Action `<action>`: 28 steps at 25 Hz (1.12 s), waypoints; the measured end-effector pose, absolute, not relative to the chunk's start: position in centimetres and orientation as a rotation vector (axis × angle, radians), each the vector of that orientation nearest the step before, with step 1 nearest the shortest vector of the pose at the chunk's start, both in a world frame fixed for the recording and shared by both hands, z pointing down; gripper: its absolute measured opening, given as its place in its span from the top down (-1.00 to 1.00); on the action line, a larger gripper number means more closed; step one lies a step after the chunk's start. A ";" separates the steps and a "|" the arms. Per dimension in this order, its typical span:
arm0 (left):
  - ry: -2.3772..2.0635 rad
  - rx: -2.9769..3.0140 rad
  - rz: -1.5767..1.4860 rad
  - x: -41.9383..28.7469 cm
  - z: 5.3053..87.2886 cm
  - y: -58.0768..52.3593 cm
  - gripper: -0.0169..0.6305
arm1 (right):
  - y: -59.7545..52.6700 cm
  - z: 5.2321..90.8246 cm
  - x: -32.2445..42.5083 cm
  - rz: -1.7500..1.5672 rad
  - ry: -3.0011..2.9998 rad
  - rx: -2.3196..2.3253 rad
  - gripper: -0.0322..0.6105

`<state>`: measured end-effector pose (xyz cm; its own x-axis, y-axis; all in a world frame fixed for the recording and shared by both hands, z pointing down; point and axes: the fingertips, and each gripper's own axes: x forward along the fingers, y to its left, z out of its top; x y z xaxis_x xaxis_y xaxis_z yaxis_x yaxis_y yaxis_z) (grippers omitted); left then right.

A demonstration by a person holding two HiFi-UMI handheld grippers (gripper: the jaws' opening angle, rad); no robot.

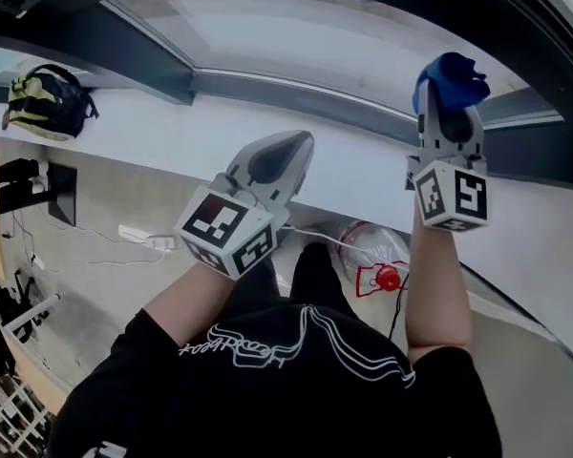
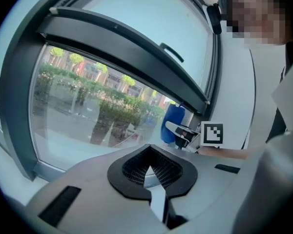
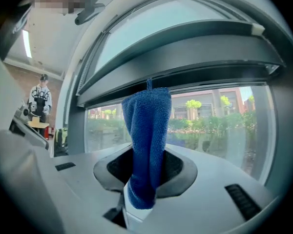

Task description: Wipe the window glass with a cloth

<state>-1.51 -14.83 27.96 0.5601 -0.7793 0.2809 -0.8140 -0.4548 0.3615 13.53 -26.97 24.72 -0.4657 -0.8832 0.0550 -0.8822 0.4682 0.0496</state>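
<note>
A blue cloth [image 1: 451, 79] is clamped in my right gripper [image 1: 446, 127], which is raised at the right against the lower frame of the window glass [image 1: 344, 46]. In the right gripper view the cloth [image 3: 146, 145] stands up out of the shut jaws, in front of the glass [image 3: 215, 126]. My left gripper [image 1: 291, 151] hangs lower, over the white sill [image 1: 162, 132], jaws together and empty. In the left gripper view the left gripper [image 2: 149, 168] points at the pane [image 2: 88, 116]. The right gripper [image 2: 185, 133] and the cloth [image 2: 173, 123] show to its right.
A dark window frame [image 1: 124, 51] runs along the glass. On the sill at far left lies a yellow-green backpack [image 1: 43, 98]. Below on the floor are a plastic bottle with a red cap [image 1: 372, 256] and a power strip [image 1: 138, 237]. A person [image 3: 40, 101] stands far off indoors.
</note>
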 end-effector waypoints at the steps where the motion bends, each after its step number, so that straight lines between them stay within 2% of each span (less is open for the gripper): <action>1: -1.307 2.327 0.096 -3.1 28.0 -14.7 0.94 | -26.6 24.8 11.0 -0.029 -2.655 1.530 0.61; 10: -1.573 2.130 0.044 -22.6 29.6 -11.9 0.94 | -23.4 26.5 -11.9 0.008 -2.841 1.176 0.61; 18: -1.708 2.008 0.064 -36.9 31.0 -7.5 0.94 | -22.5 29.8 -29.6 0.040 -2.879 0.994 0.61; 23: -1.778 1.921 0.062 -43.7 32.1 -5.0 0.94 | -24.4 32.6 -37.1 0.039 -2.834 0.971 0.61; 28: -1.808 1.868 0.056 -47.2 33.0 -3.6 0.94 | -27.1 33.8 -40.6 0.076 -2.803 1.054 0.61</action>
<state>-47.22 -3.56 33.01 0.1013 -0.9164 0.3872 -0.9385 0.0410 0.3427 -40.61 -27.09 33.77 -0.7430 -0.6514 0.1537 -0.6587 0.7524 0.0040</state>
